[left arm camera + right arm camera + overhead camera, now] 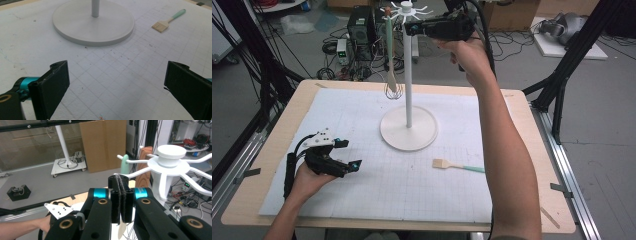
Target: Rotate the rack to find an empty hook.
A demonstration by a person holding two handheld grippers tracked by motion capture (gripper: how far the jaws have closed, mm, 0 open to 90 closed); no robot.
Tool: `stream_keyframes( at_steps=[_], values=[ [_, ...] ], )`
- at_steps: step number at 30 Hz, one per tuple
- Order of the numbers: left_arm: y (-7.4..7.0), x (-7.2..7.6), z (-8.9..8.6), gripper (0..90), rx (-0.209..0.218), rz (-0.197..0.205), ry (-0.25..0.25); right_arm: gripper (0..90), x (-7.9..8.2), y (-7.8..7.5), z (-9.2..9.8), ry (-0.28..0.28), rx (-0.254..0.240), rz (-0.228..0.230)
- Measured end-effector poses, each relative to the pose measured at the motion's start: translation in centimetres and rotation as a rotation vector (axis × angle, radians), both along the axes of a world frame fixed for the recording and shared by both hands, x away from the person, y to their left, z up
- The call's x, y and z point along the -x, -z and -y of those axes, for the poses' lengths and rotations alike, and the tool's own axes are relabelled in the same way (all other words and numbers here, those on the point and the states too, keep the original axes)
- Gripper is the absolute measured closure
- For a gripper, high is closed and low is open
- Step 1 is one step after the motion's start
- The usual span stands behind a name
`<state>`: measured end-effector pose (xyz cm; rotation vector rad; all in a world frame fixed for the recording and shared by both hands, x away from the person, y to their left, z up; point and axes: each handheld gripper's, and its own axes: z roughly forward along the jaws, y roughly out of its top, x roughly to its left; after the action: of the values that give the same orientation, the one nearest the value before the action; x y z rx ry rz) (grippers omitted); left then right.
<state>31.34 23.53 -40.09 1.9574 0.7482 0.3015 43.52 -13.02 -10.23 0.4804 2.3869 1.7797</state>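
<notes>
Left gripper (343, 155): jaws wide apart, resting near-left on the mat. Whisk (391, 75) hangs from the rack (408, 75), far centre; light, springy wires, so grasp its handle. Right gripper (412, 27): jaws together, apparently empty. Brush (458, 165): near-right, light, stiff.

bench (272, 200) with white grid mat (362, 200), cardboard sheet (105, 143) at 12 o'clock, cables and electronics boxes (362, 22) on floor at 11
</notes>
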Motion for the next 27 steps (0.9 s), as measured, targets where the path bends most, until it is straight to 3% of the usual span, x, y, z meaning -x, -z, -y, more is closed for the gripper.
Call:
stream_keyframes(
  at_steps=[12,27],
  values=[
    [0.1,0.0,0.1,6.6,-0.008,-0.002,0.004,82.5,1.7,1.4,1.4,-0.024,-0.015,-0.006],
    [0.1,0.0,0.0,6.6,0.004,-0.006,0.003,60.8,3.2,3.7,2.4,0.008,0.012,-0.032]
  ],
)
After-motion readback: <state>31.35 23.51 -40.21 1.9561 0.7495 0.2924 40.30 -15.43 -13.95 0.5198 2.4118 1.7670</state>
